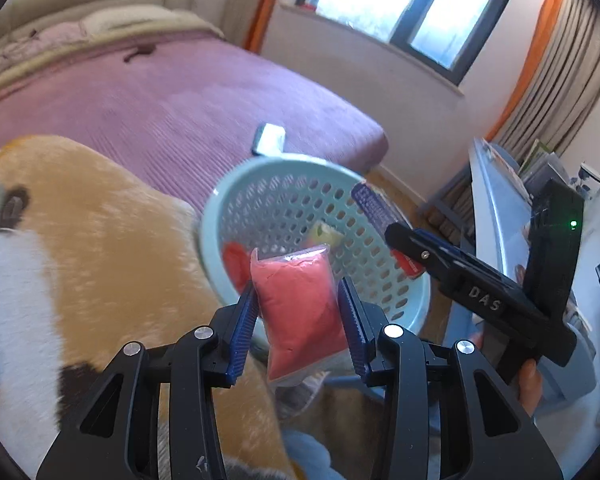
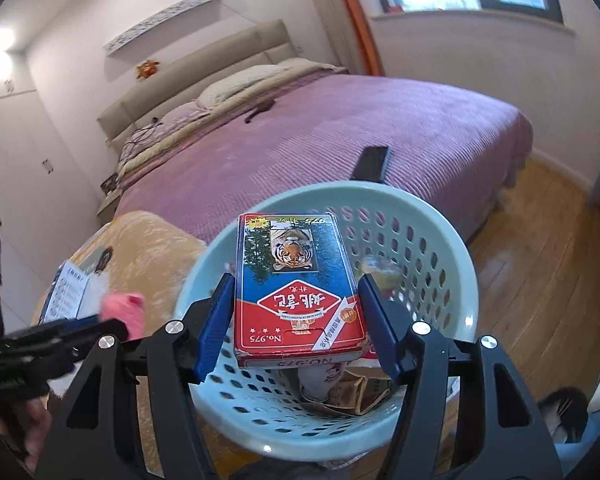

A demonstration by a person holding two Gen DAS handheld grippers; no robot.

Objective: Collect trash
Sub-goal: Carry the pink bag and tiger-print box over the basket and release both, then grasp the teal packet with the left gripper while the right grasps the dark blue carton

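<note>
Two views, two loads, both heading for one basket.

Left wrist, load: the left gripper (image 1: 300, 300) is clamping a pink sealed pouch (image 1: 300, 304) between its blue pads; the pouch is hanging just short of the pale green basket (image 1: 416, 304), whose rim is sitting at about 12 o'clock from the claw.

Left wrist, risk: the pouch looks soft and slick, so it could be sliding out before it is over the opening, dropping onto the orange plush blanket (image 1: 112, 248) at 9 o'clock.

Left wrist, room: the right gripper (image 1: 380, 216) is crowding in from 3 o'clock over the same rim; the two tools could be knocking together. The purple bed (image 1: 172, 108) is lying open beyond, a small pack (image 1: 269, 139) resting on it.

Right wrist, load: the right gripper (image 2: 296, 316) is clamping a red and blue card box (image 2: 296, 284) by its long sides, directly above the basket (image 2: 456, 264).

Right wrist, risk: released here, the box looks likely to land inside, on the wrappers (image 2: 360, 392) already at the bottom; a tilt could be bouncing it off the near rim.

Right wrist, room: the left gripper (image 2: 112, 322) with the pouch (image 2: 124, 312) is nearing from 9 o'clock; wooden floor (image 2: 540, 280) is lying free at 3 o'clock, a dark remote (image 2: 374, 162) at 12 on the bed (image 2: 340, 136).
</note>
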